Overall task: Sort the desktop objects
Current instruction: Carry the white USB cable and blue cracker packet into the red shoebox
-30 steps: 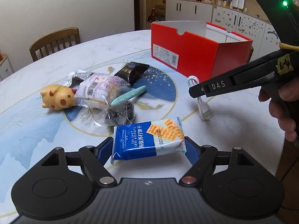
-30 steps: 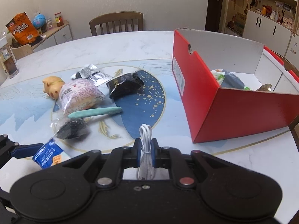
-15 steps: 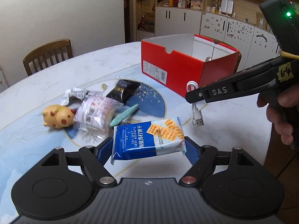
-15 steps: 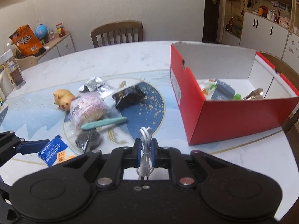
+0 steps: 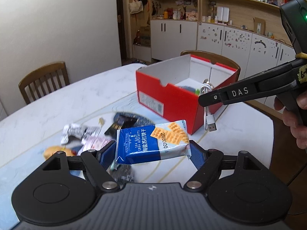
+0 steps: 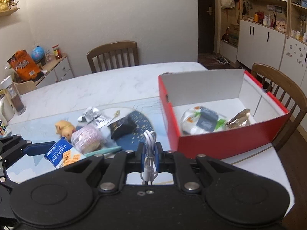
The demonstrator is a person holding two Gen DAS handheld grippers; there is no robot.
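Observation:
My left gripper (image 5: pixel 152 150) is shut on a blue sea-salt biscuit packet (image 5: pixel 153 142) and holds it above the table; the packet also shows in the right wrist view (image 6: pixel 63 154). My right gripper (image 6: pixel 149 151) is shut on a coiled white USB cable (image 6: pixel 149 153), which hangs from it near the box in the left wrist view (image 5: pixel 208 113). An open red shoebox (image 6: pixel 220 141) stands at the right with a few packets inside. A pile of snack packets (image 6: pixel 86 138), a black packet (image 6: pixel 122 127) and a toy pig (image 6: pixel 64 128) lies on the table at the left.
A teal stick (image 6: pixel 104 150) lies by the pile. Wooden chairs stand behind the table (image 6: pixel 113 54) and behind the box (image 6: pixel 280 88). A jar (image 6: pixel 14 99) stands at the table's far left edge. Cabinets line the back wall.
Both grippers have risen well above the table with their loads. The cable has lifted off the table and moved toward the red box.

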